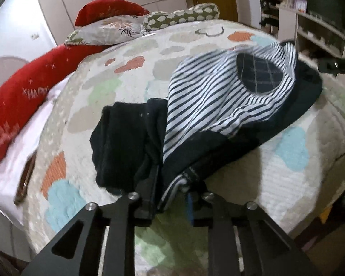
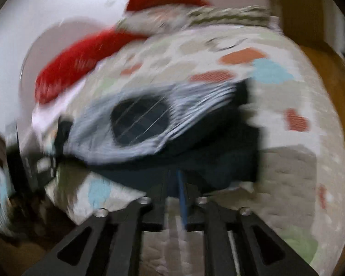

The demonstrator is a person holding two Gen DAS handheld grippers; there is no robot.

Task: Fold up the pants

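Observation:
The pants [image 1: 218, 96] are dark navy with a blue-and-white striped lining and a checked patch, and hang stretched above the bed. My left gripper [image 1: 172, 184] is shut on the pants at a dark striped-trim edge, with fabric bunched around its fingers. In the blurred right wrist view, my right gripper [image 2: 174, 184] is shut on the dark edge of the pants [image 2: 195, 133]. The right gripper also shows at the far right of the left wrist view [image 1: 338, 65], and the left one at the left of the right wrist view [image 2: 43, 158].
The bed has a pale quilt [image 1: 117, 73] with coloured cloud shapes. Red pillows [image 1: 18, 96] and patterned pillows [image 1: 108, 30] lie at its head. A phone-like object [image 1: 25, 179] lies at the left edge. Shelves [image 1: 310, 23] stand at the right.

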